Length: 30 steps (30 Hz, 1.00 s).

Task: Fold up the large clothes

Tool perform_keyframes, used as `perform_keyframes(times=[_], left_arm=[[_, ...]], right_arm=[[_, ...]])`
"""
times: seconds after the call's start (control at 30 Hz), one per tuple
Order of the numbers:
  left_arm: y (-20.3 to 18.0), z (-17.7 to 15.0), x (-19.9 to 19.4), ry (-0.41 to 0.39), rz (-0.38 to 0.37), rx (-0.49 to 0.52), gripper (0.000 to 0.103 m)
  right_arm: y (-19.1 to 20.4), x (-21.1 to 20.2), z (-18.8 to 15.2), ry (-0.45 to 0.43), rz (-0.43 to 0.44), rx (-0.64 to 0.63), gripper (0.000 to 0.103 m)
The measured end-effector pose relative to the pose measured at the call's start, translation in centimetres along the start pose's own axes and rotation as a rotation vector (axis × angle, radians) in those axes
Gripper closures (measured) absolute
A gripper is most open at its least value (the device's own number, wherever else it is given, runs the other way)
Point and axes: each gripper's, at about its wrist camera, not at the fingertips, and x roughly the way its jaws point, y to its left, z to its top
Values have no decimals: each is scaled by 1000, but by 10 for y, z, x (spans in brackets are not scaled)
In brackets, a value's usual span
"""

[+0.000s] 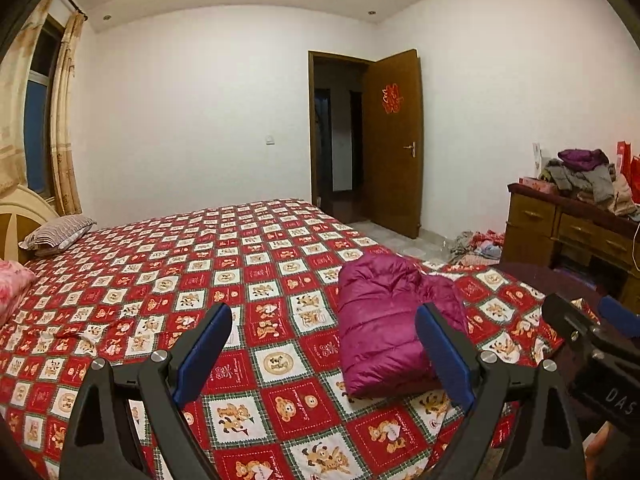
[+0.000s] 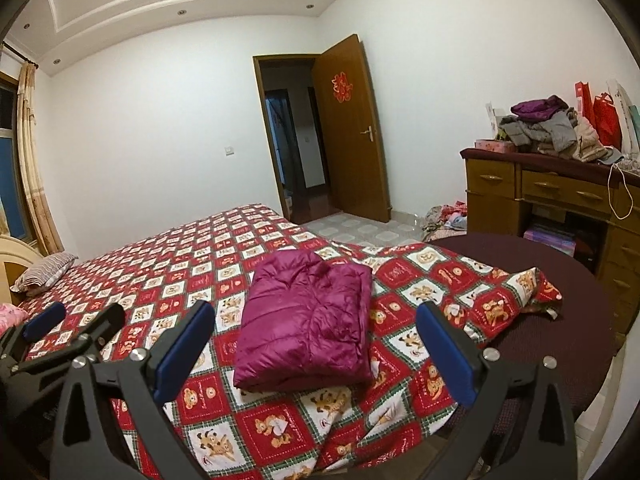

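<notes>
A magenta puffer jacket (image 2: 306,320) lies folded into a neat rectangle on the red patchwork bedspread (image 2: 172,280), near the bed's foot corner. My right gripper (image 2: 316,326) hovers above and short of it, jaws wide apart, nothing between the blue pads (image 2: 182,350). In the left wrist view the same jacket (image 1: 380,324) sits right of centre, and my left gripper (image 1: 324,334) stands open over the bedspread (image 1: 168,280), its right finger (image 1: 442,356) in front of the jacket's edge. Each gripper shows at the edge of the other's view.
A wooden dresser (image 2: 532,196) at the right carries a pile of unfolded clothes (image 2: 556,128) and red bags. More clothes (image 2: 444,218) lie on the tiled floor by it. A dark round cushion (image 2: 560,304) borders the bed corner. Pillows (image 1: 56,232) lie at the headboard; the door (image 2: 352,132) stands open.
</notes>
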Motion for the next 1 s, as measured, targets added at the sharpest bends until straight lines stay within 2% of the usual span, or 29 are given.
perform_keyframes(times=[0.3, 1.0], left_arm=[[3, 4, -7, -29, 2, -5, 9], [3, 7, -13, -40, 9, -6, 8]], right_arm=[[4, -4, 1, -15, 5, 0, 0], [5, -10, 2, -35, -6, -13, 0]])
